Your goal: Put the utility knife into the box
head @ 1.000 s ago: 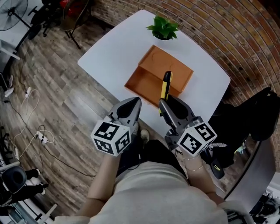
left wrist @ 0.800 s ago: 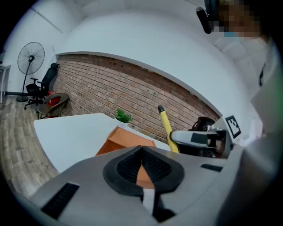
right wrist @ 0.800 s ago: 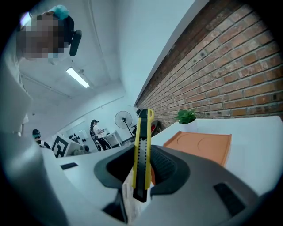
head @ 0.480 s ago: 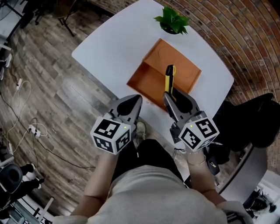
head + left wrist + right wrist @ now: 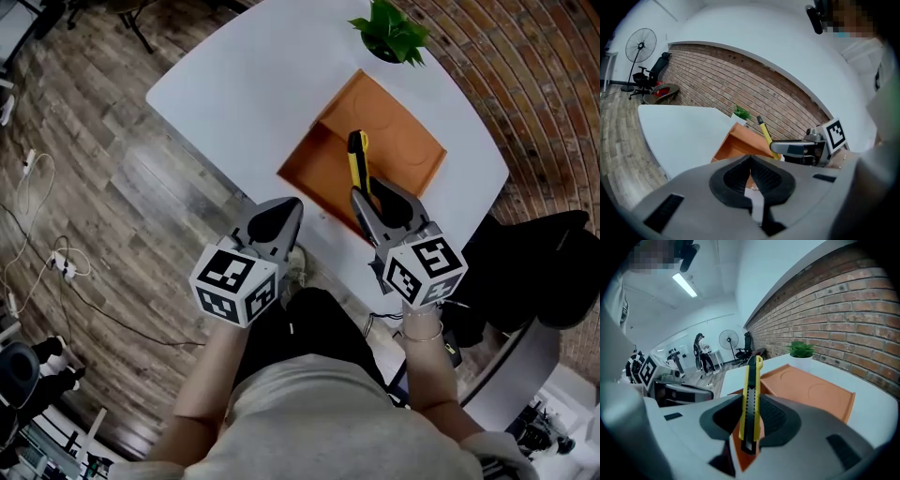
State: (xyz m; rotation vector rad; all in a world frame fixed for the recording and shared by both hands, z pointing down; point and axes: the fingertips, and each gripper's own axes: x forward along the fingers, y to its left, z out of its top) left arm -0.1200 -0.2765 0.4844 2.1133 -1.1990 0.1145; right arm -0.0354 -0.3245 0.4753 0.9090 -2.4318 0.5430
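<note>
A yellow and black utility knife [image 5: 356, 160] [image 5: 751, 399] [image 5: 765, 136] sticks forward out of my right gripper [image 5: 373, 197] [image 5: 751, 420], whose jaws are shut on its lower end. The knife hangs over the near part of an open orange box [image 5: 323, 169] [image 5: 811, 390] [image 5: 736, 143] on the white table [image 5: 244, 89]. The box lid [image 5: 403, 141] lies flat behind it. My left gripper [image 5: 277, 217] [image 5: 751, 180] is shut with nothing in it, off the table's near edge, left of the box.
A small green plant in a white pot [image 5: 392, 33] [image 5: 801, 352] stands at the table's far edge behind the box. A brick wall [image 5: 843, 310] runs along the right. Wood floor [image 5: 84, 187] with cables lies left. A black bag [image 5: 544, 262] is beside the table.
Both grippers and the knife have moved forward toward the box; the knife tip now reaches further over the box's open part. The grip on the knife is unchanged.
</note>
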